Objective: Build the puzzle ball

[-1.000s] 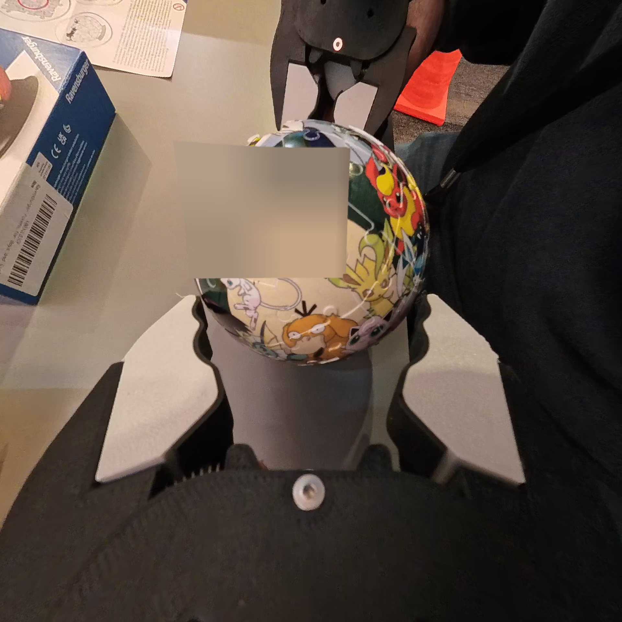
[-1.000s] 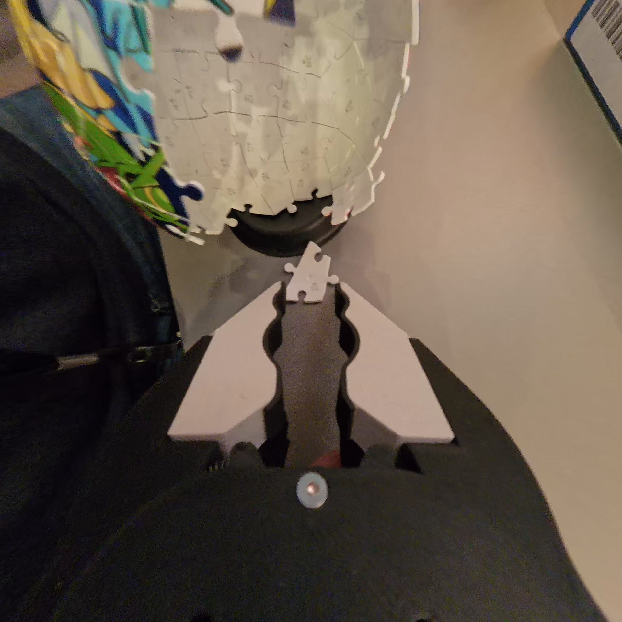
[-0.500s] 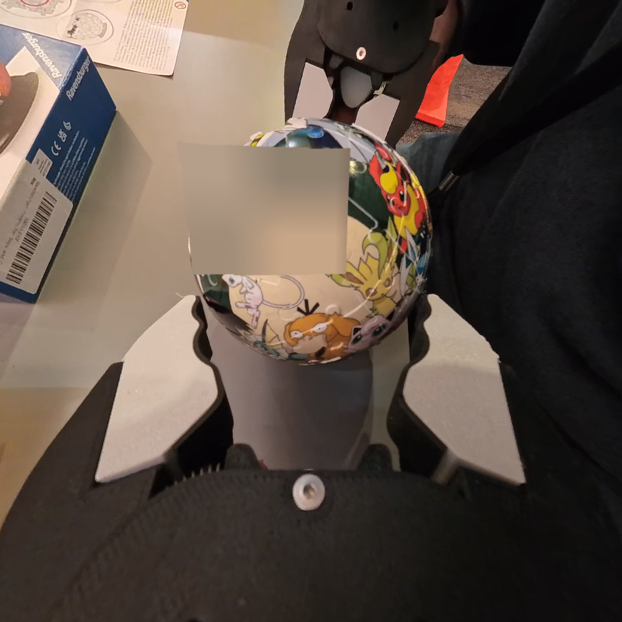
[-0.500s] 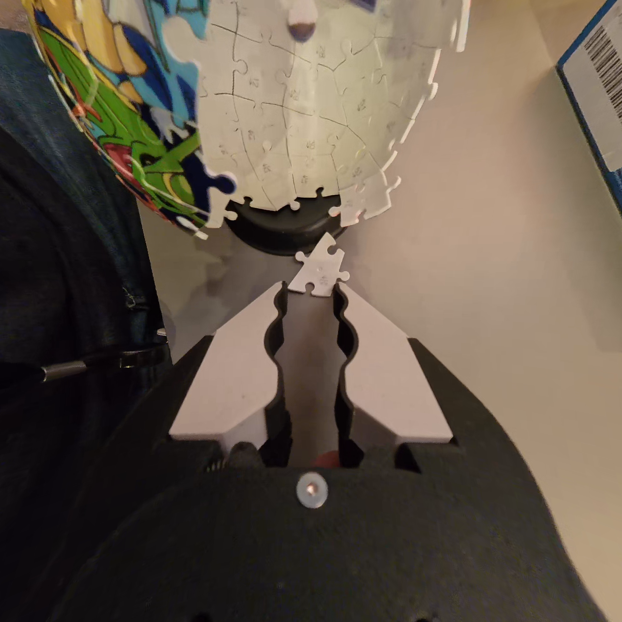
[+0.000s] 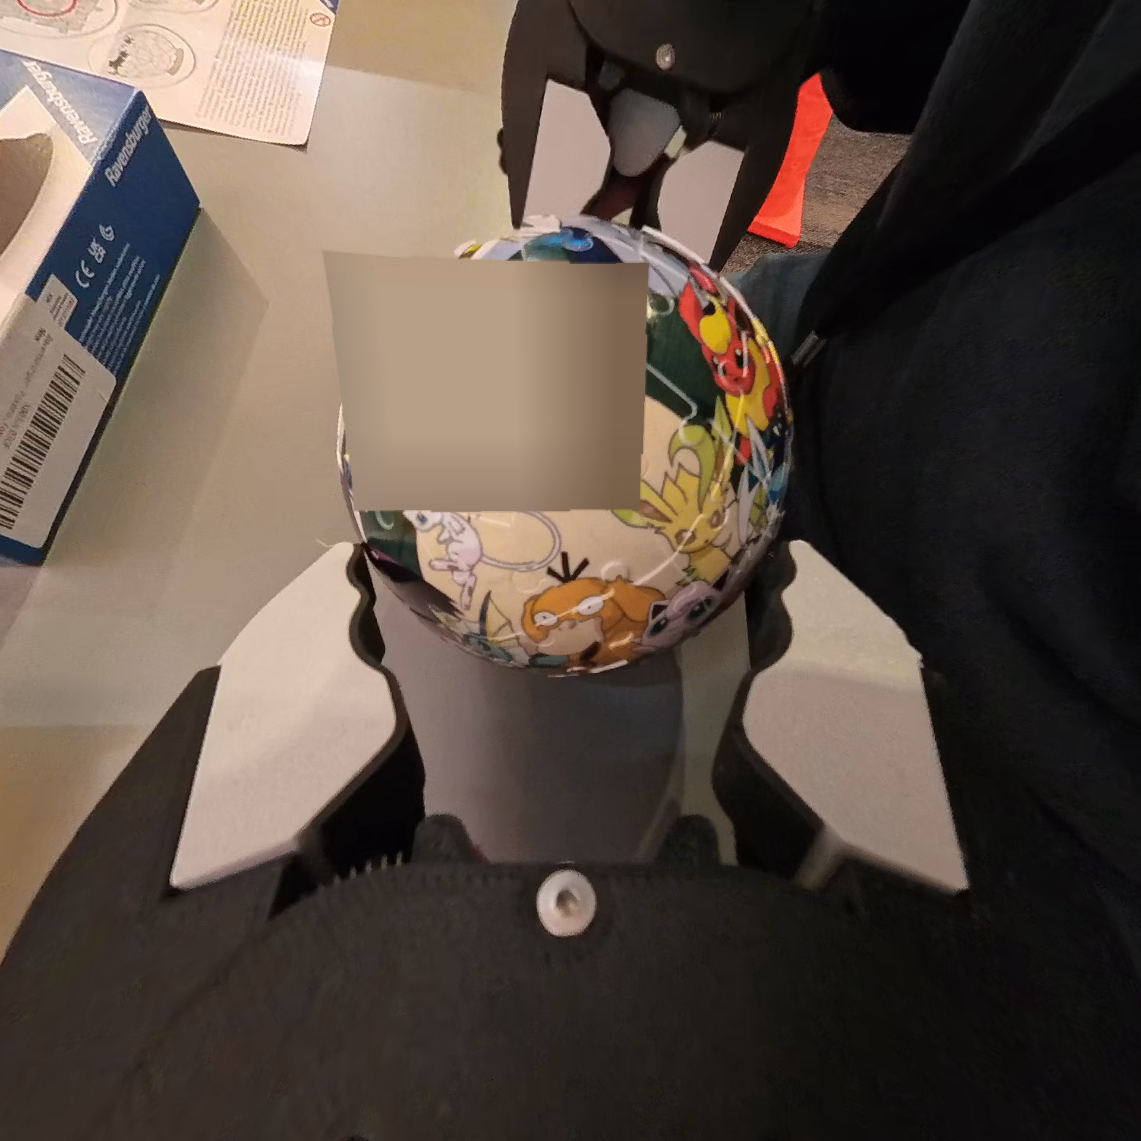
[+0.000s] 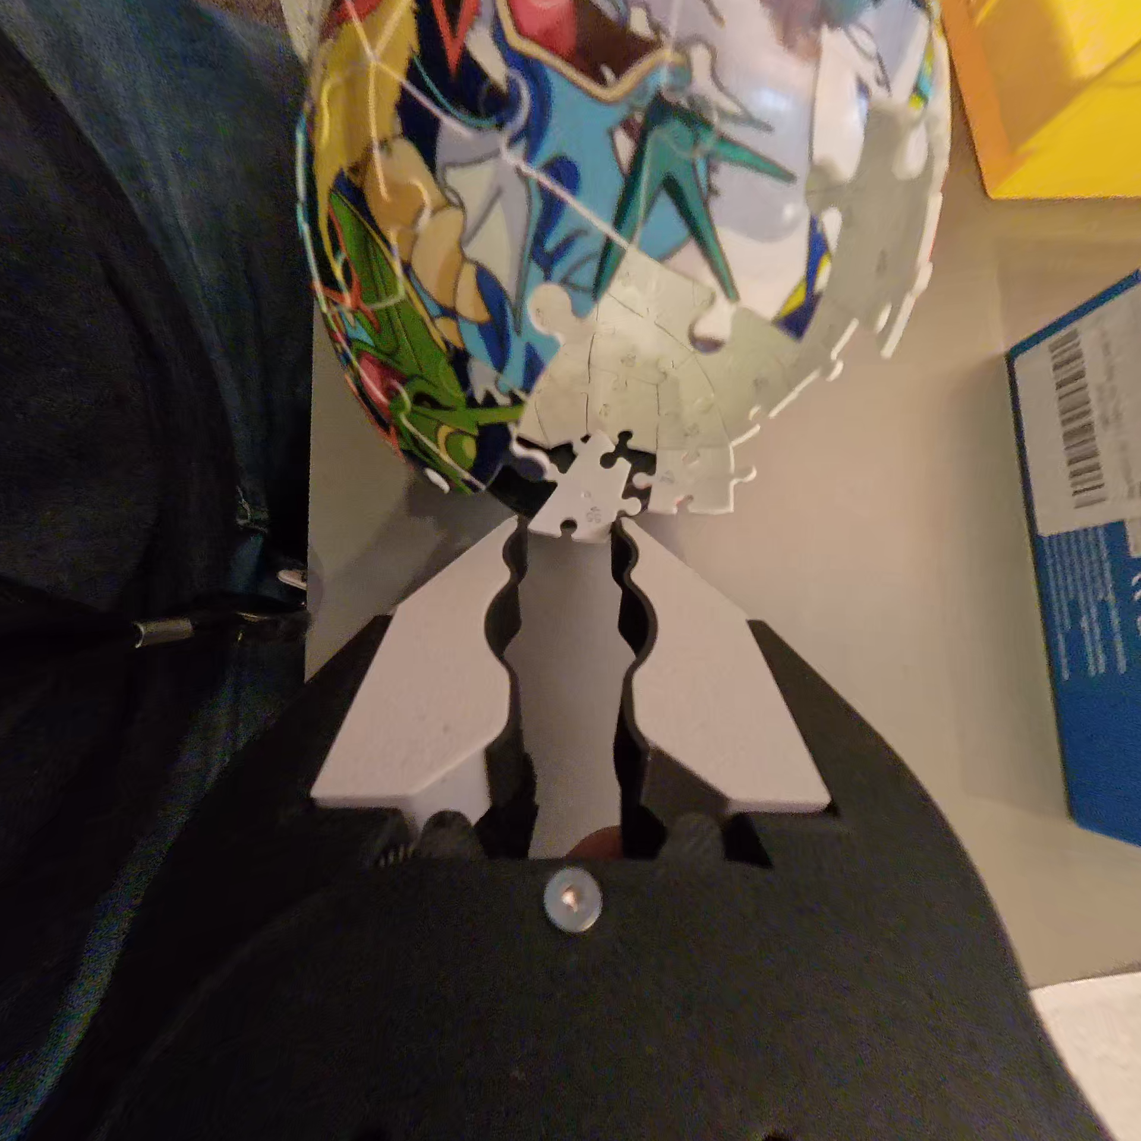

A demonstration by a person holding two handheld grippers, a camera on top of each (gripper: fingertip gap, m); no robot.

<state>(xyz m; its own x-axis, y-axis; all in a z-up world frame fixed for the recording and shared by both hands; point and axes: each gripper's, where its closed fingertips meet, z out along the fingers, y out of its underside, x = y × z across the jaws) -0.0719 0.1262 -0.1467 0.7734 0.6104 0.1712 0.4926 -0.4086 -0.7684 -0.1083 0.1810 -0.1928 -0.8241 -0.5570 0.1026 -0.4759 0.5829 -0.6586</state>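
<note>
The puzzle ball (image 5: pixel 697 555), printed with colourful cartoon creatures, sits between the fingertips of my left gripper (image 5: pixel 568 555), which is shut on its sides. In the right wrist view the ball (image 6: pixel 555 216) shows a gap with the white inside of its far wall visible. My right gripper (image 6: pixel 571 525) is shut on a white puzzle piece (image 6: pixel 586 494), seen from its back. The piece touches the lower edge of the gap. Something black shows under the ball there. The right gripper also shows behind the ball in the left wrist view (image 5: pixel 623 204).
A blue puzzle box (image 5: pixel 80 321) lies on the pale table at the left; it also shows in the right wrist view (image 6: pixel 1086 555). An instruction sheet (image 5: pixel 247 62) lies behind it. A yellow box (image 6: pixel 1049 92) stands far right. A person's dark clothing (image 5: pixel 988 555) is close beside the ball. About 10 centimeters separates my left fingertips from my right.
My right gripper has moved forward with the piece until it touches the rim of the gap. The ball looks larger and more of its printed outside shows. The left gripper keeps its hold.
</note>
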